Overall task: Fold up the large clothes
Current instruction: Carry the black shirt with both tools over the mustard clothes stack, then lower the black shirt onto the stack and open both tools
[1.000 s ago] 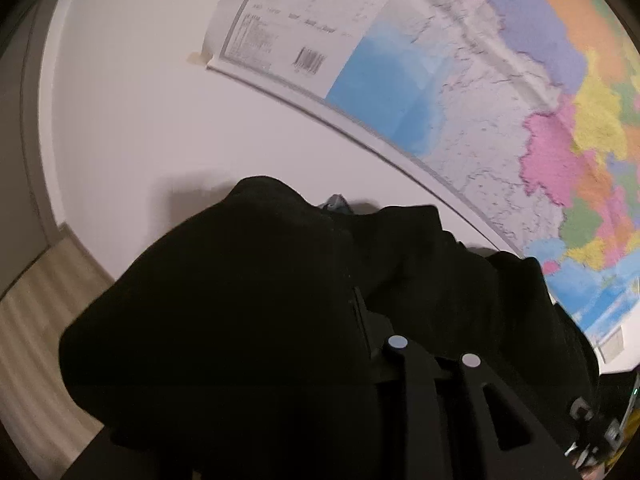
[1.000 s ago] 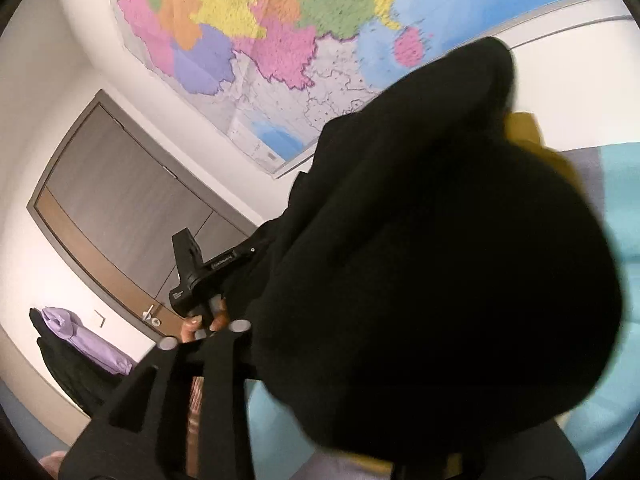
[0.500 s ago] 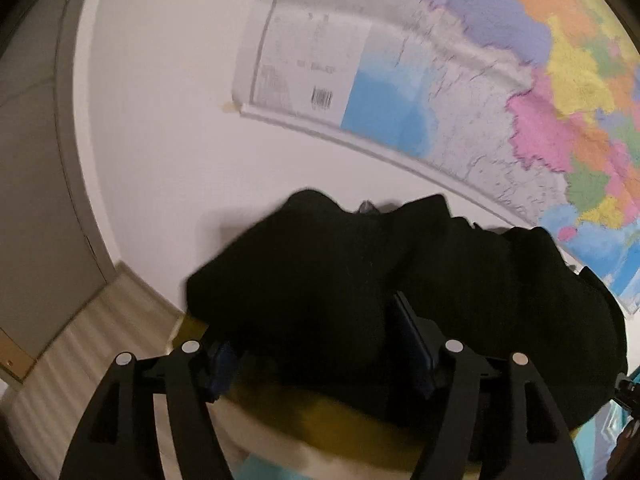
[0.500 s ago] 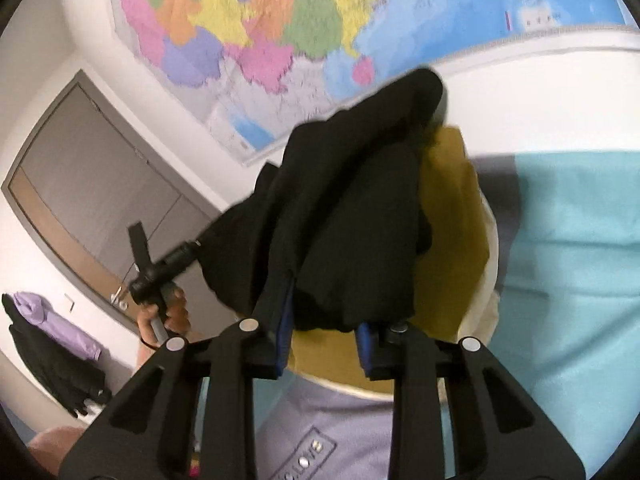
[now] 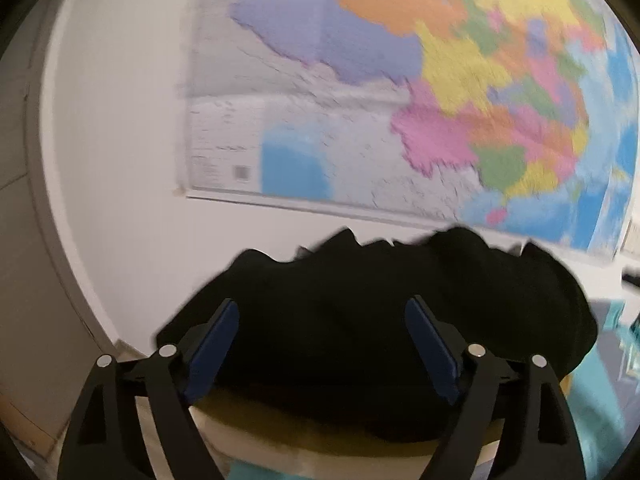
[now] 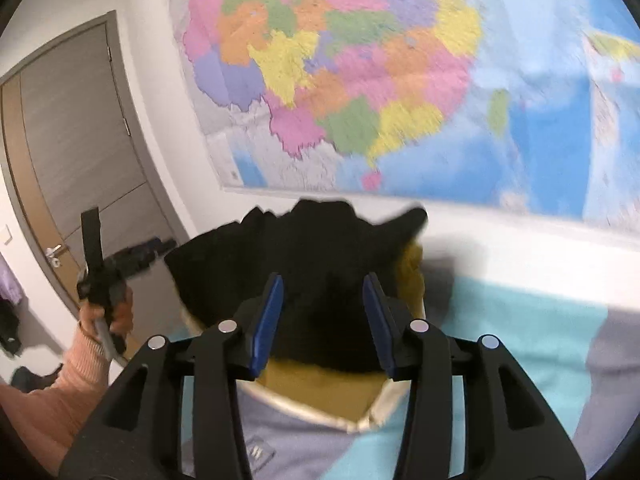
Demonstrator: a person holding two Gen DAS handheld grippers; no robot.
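A folded black garment [image 5: 380, 312] lies on top of a stack with a mustard-yellow piece [image 5: 304, 432] under it. It also shows in the right wrist view [image 6: 320, 272], over the mustard piece [image 6: 320, 392]. My left gripper [image 5: 322, 316] is open, its blue pads wide apart in front of the black garment. My right gripper [image 6: 323, 294] is open too, with its pads either side of the garment's near edge and not clamping it. The left gripper's handle and the hand holding it [image 6: 100, 280] show at the left of the right wrist view.
The stack sits on a bed with a turquoise and grey cover [image 6: 520, 340]. A large coloured wall map [image 6: 380, 80] hangs on the white wall behind. A grey-brown door [image 6: 72, 140] is at the left, with clothes hanging beside it [image 6: 8, 304].
Both grippers have let go of the black garment and opened. It has dropped from hanging over the cameras onto the stack, and both grippers have pulled back from it.
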